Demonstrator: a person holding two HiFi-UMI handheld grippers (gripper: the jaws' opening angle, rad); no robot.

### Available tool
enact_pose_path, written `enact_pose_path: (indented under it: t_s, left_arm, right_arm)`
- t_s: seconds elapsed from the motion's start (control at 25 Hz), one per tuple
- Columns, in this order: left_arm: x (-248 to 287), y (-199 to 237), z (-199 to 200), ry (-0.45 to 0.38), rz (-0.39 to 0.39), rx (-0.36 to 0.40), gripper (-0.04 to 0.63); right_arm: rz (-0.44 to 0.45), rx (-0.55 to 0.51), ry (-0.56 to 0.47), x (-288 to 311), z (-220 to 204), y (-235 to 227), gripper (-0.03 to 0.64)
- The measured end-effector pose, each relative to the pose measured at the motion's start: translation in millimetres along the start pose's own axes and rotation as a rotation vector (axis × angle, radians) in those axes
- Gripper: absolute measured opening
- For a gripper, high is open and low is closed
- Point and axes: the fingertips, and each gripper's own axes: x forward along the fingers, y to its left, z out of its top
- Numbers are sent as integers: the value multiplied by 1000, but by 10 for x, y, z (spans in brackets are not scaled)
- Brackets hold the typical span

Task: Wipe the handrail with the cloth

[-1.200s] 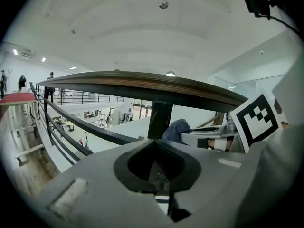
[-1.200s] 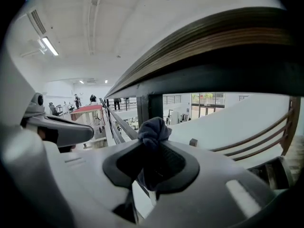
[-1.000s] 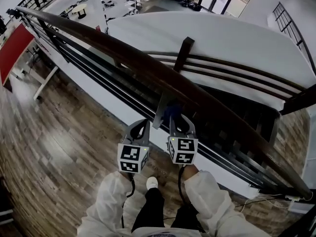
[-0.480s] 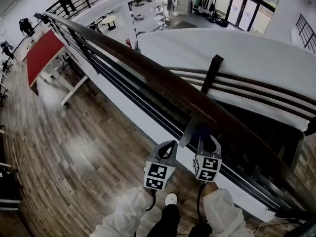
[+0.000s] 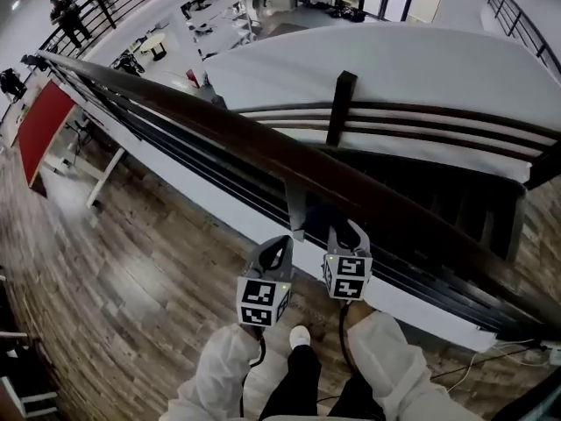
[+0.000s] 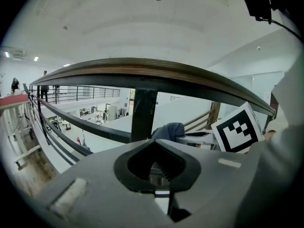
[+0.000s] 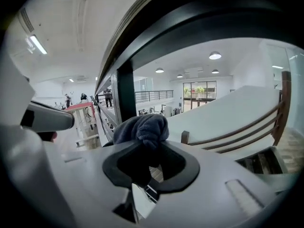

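Right gripper [image 7: 148, 144] is clamped on the cloth [image 7: 142, 125]. It's a dark blue wad bunched past the jaw tips, sitting under the handrail [image 5: 263, 143], just right of the baluster post [image 5: 296, 207]. Can't tell from any view whether it's actually touching the wood; it looks low, with the rail overhead. Left gripper [image 6: 154, 142] has its jaws pressed together with nothing between them, parked on the near side just left of the right one. Risks as I see them: the cloth is wadded, so the contact patch will be small and a pass could skim the rail without cleaning much. The grip looks to be on one fold only, so friction along the wood could drag the cloth out. The far side of the rail drops to the stairs and the lower floor, so a lost cloth is gone. The post is right beside the jaws, so a sweep to the left would likely jam the cloth or knock the gripper on it. Better to lift onto the top face first.
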Motion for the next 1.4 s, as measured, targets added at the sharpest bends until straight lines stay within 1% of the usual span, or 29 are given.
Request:
enact_pose_path:
  t_s: [0.12,0.24,0.56,1.0,1.4]
  left_arm:
    - [-5,-204,-8,11,-25,16,0]
    - [-4,-372,-43,26,-37,30,0]
    - [79,-730,-113,53,-70,36,0]
    - [298,-1685,-191,89,-173,79,0]
    - [504,-2747,-281,106,-285,115,0]
  right_arm:
    - [6,15,-3,-128,-2,-45,78]
    - [-8,27,-17,-235,-42,-218,80]
    - [-44,49,-14,-576,-173,-582,80]
    - [-135,83,-11,-1269,-481,-1398,80]
    - [-234,113,-4,-1978,-793,-2238,80]
